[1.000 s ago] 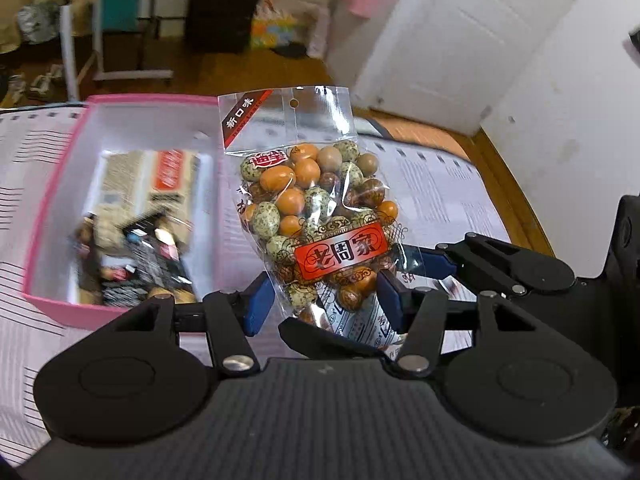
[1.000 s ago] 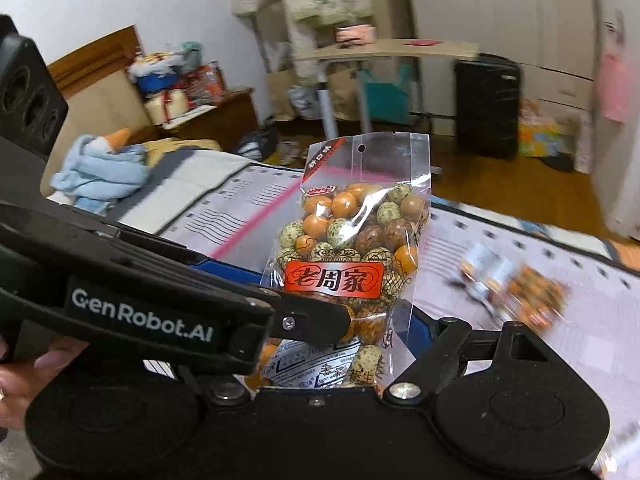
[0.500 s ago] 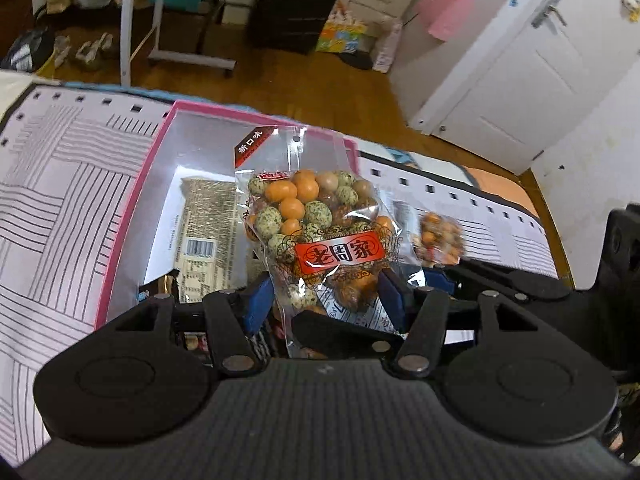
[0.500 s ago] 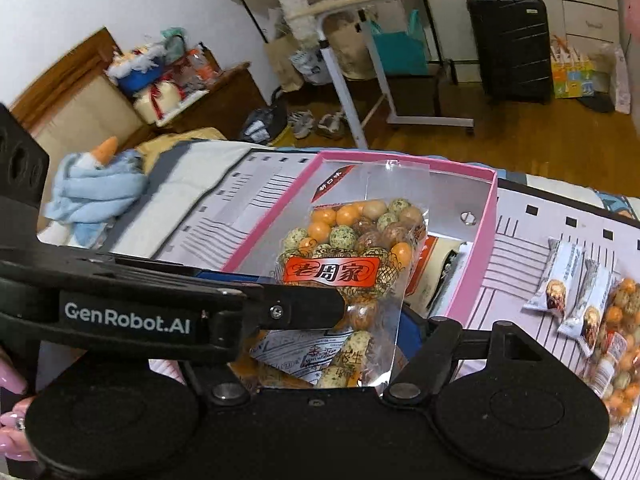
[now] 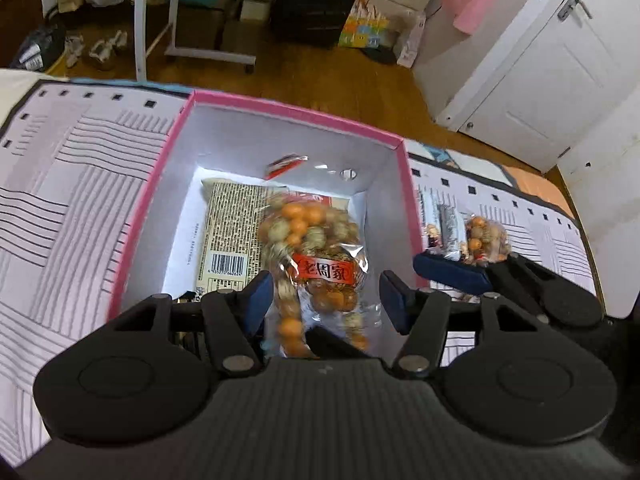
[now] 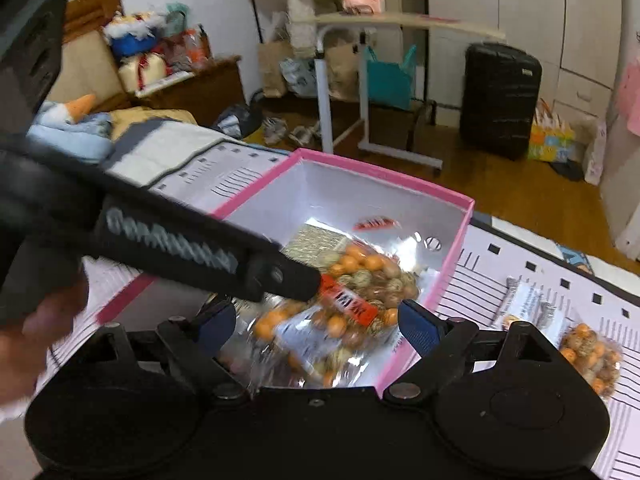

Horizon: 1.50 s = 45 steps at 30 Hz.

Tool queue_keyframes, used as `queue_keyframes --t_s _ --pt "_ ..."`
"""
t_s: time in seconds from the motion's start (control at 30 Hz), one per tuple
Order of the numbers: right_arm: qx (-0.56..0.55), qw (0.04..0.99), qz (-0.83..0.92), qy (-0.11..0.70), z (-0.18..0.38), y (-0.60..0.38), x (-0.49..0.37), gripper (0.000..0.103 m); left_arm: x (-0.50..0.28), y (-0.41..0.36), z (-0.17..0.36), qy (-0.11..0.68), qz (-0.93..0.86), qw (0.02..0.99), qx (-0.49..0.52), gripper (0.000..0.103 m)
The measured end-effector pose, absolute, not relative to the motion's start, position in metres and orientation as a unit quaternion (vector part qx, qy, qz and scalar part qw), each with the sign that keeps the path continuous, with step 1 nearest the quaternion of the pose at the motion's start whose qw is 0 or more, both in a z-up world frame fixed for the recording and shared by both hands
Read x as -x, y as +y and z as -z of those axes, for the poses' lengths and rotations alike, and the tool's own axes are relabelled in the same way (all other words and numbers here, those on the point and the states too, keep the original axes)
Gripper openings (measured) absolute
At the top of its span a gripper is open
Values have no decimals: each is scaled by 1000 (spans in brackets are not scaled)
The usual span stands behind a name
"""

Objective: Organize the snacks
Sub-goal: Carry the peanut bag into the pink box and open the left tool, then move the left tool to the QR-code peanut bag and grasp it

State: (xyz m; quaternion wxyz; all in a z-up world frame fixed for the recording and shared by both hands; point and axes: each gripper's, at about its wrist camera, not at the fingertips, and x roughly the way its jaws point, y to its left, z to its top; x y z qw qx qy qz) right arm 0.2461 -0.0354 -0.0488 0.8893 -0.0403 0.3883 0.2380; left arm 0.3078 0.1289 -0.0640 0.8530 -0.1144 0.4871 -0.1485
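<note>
A clear bag of orange and speckled coated nuts (image 5: 316, 248) with a red label is blurred, falling into the pink box (image 5: 298, 114); it also shows in the right wrist view (image 6: 352, 292) inside the box (image 6: 466, 216). My left gripper (image 5: 326, 296) is open above the box, the bag between its blue pads but free of them. My right gripper (image 6: 316, 320) is open too, just over the box's near wall. A tan printed packet (image 5: 232, 228) lies on the box floor.
More snacks lie on the patterned sheet right of the box: a second nut bag (image 6: 590, 354) and small white wrapped bars (image 6: 524, 304). The left gripper's body (image 6: 160, 236) crosses the right wrist view. The bed edge and wooden floor lie beyond.
Both grippers opened and let go of the nut bag, which dropped from upright between them down into the pink box. Both grippers moved further over the box.
</note>
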Motion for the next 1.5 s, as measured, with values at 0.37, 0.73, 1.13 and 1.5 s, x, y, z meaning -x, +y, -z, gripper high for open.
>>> queue_keyframes --t_s 0.37,0.73,1.13,1.5 --pt "0 915 -245 321 -17 -144 -177 91 -246 115 -5 429 177 885 29 57" --pt "-11 911 -188 367 -9 -204 -174 91 -229 50 -31 407 244 880 24 57" --pt "-42 904 -183 385 66 -240 -196 91 -270 -61 20 462 275 843 23 54" --pt "-55 893 -153 419 155 -247 -252 91 -313 -105 126 494 218 841 38 54"
